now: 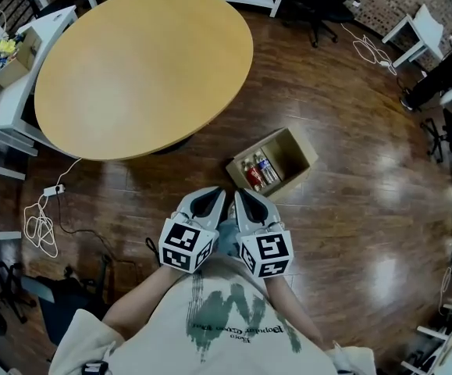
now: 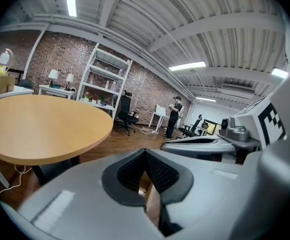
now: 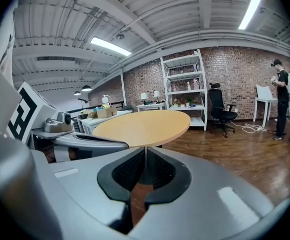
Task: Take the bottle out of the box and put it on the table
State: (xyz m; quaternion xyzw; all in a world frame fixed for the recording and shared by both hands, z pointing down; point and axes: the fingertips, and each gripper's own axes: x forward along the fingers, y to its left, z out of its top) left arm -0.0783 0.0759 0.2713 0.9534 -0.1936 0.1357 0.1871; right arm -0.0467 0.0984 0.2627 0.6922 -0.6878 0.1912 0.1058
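Observation:
An open cardboard box point(image 1: 292, 153) stands on the wooden floor just right of the round wooden table point(image 1: 140, 61). Several bottles point(image 1: 258, 171) lie packed at its near end. My left gripper point(image 1: 214, 197) and right gripper point(image 1: 243, 197) hang side by side just short of the box, pointing towards it. Both are shut with nothing between the jaws. In the left gripper view the left gripper point(image 2: 145, 153) has its tips together, and a bit of the cardboard box point(image 2: 148, 191) shows through the gap below them. The right gripper point(image 3: 145, 149) faces the table point(image 3: 145, 125).
White desks with clutter point(image 1: 7, 61) stand left of the table. A white cable with a power strip point(image 1: 44, 213) lies on the floor at the left. Office chairs and white desks point(image 1: 428, 69) line the right side. A person point(image 3: 281, 99) stands far back by a shelf unit point(image 3: 185, 84).

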